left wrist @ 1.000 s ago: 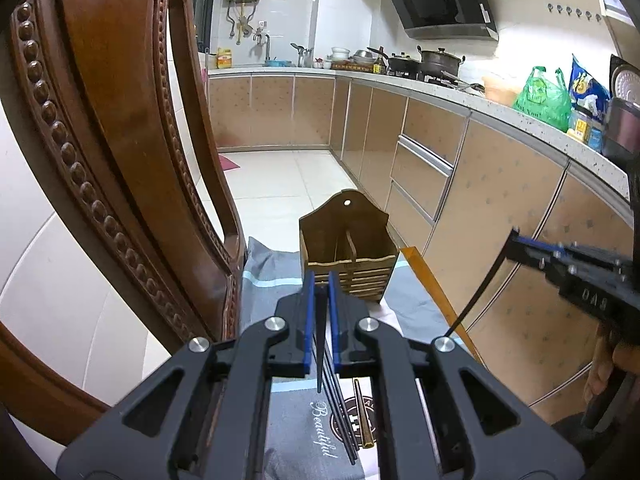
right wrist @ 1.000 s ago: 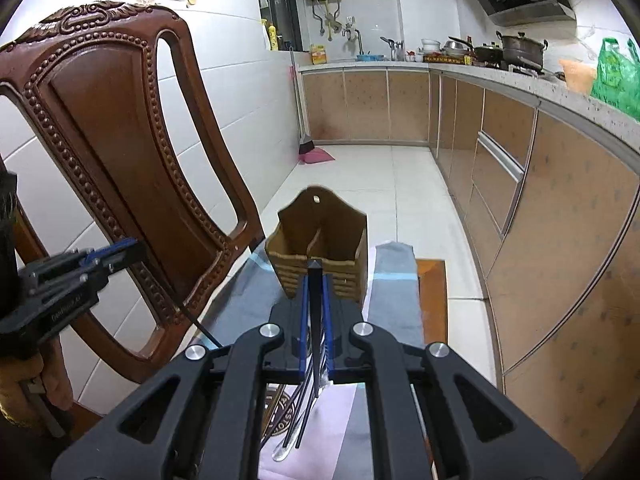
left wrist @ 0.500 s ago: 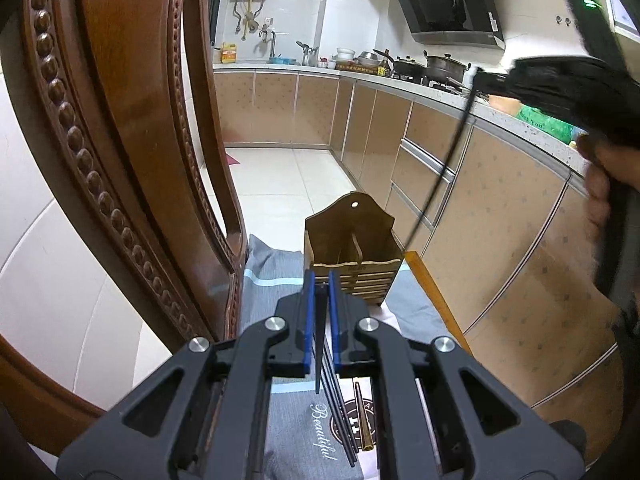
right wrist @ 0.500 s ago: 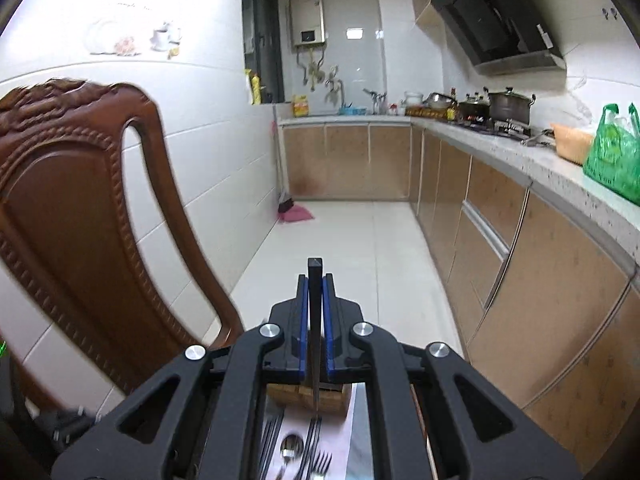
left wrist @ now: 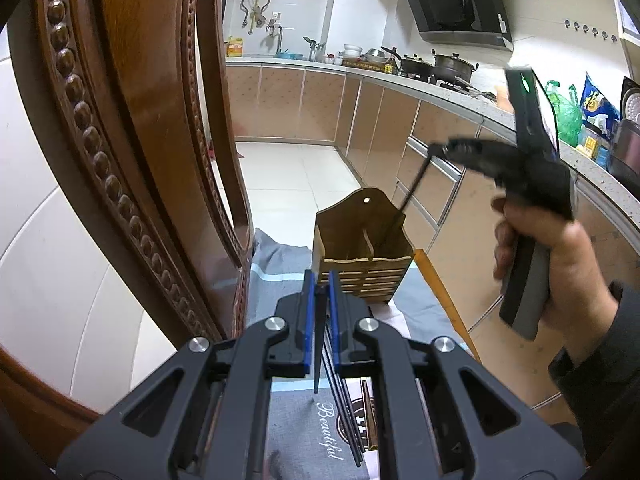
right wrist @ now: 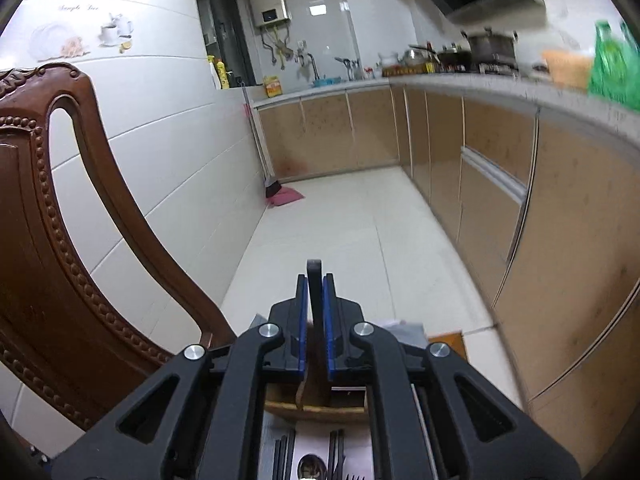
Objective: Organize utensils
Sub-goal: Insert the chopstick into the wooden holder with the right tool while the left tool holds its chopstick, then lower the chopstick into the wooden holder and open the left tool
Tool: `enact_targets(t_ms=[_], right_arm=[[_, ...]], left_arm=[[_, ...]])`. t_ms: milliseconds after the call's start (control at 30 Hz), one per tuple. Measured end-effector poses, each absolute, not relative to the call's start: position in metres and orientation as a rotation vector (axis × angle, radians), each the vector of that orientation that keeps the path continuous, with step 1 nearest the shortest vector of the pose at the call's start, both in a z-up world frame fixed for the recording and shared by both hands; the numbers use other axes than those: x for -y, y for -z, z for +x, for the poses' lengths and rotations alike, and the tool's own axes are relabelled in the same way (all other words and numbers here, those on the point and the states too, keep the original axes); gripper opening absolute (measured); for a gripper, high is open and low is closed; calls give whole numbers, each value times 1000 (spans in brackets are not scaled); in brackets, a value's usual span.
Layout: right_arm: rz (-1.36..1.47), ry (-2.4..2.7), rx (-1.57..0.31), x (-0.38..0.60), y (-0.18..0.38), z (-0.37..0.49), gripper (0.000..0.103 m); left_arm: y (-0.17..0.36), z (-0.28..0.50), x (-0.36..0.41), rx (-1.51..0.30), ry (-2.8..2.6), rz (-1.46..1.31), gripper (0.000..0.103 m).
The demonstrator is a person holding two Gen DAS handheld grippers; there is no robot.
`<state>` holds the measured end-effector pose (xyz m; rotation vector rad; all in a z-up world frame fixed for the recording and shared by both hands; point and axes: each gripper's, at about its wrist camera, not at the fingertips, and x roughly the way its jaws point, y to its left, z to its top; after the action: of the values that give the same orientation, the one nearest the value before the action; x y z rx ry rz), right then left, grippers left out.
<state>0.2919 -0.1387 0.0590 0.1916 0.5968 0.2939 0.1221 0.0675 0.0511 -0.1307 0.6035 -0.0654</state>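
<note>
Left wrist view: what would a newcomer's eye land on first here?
Probably the right gripper at mid-right, gripped by a hand, lowering a black chopstick into the right compartment of the wooden utensil holder; its jaws are opening with the chopstick between them. In the foreground the left gripper is shut on another black chopstick. The carved wooden chair back fills the left side.
</note>
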Motion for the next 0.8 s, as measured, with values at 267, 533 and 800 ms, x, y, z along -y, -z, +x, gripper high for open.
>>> enact_targets(t_ms=[267,533,800], right_arm=[[282,-287,-506,209,-36,199,77],[252,-204,-546,254,28,124,84],[161,-227,-555,256,28,132,84]], left_arm=[[-47,125,-62,-608,62,-124,7],[-50,118,-45,-579,40,-106,7],[-103,136,-25,-539,62,-85,7]])
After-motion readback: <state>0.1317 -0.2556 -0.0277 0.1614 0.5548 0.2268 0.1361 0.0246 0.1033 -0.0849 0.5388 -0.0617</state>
